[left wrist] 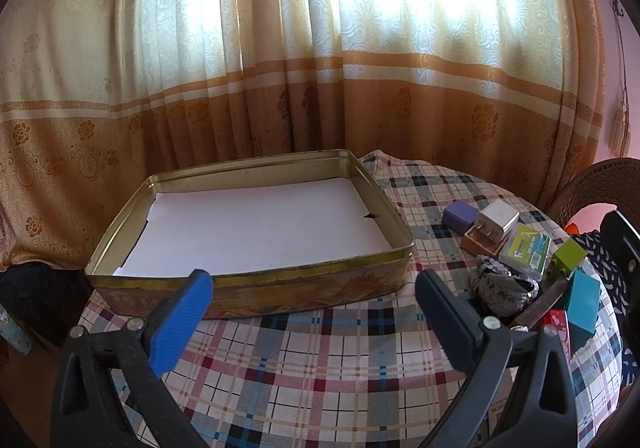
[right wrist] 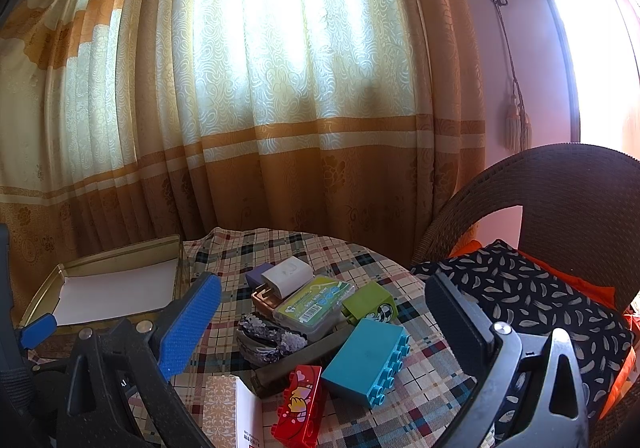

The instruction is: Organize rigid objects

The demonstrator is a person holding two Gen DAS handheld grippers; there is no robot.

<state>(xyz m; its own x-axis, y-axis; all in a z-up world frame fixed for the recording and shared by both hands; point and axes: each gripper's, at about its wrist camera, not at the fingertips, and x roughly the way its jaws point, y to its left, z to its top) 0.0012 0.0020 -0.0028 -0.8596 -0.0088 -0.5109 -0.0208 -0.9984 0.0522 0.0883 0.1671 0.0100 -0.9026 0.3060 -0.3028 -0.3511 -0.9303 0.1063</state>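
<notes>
Centrally, a loose heap of small rigid items sits on the plaid tablecloth [right wrist: 404, 412], right of a shallow gold tin [left wrist: 256, 280] lined with white paper [left wrist: 256, 224] and holding nothing else. Heap, far to near in the right wrist view: purple block [right wrist: 256, 275] touching a white charger plug [right wrist: 286, 275], which lies partly on a copper-coloured box [right wrist: 262, 300]; clear case with green label [right wrist: 316, 306]; green toy brick [right wrist: 368, 306] with a cartoon print; grey sequinned pouch [right wrist: 266, 336]; dark flat strap or sheath [right wrist: 296, 362], identity unclear; teal brick [right wrist: 366, 358] lying studs outward; red printed brick [right wrist: 298, 412]; patterned booklet or carton [right wrist: 224, 412] at the near edge. Left gripper [left wrist: 314, 302] spread wide, nothing between its fingers, hovering just before the tin's near wall. Right gripper [right wrist: 324, 328] likewise released, fingers flanking the heap without touching it. Beyond: cream-and-orange curtain [right wrist: 280, 87], wicker chair [right wrist: 560, 183] with a dark leaf-print cushion [right wrist: 540, 296].
</notes>
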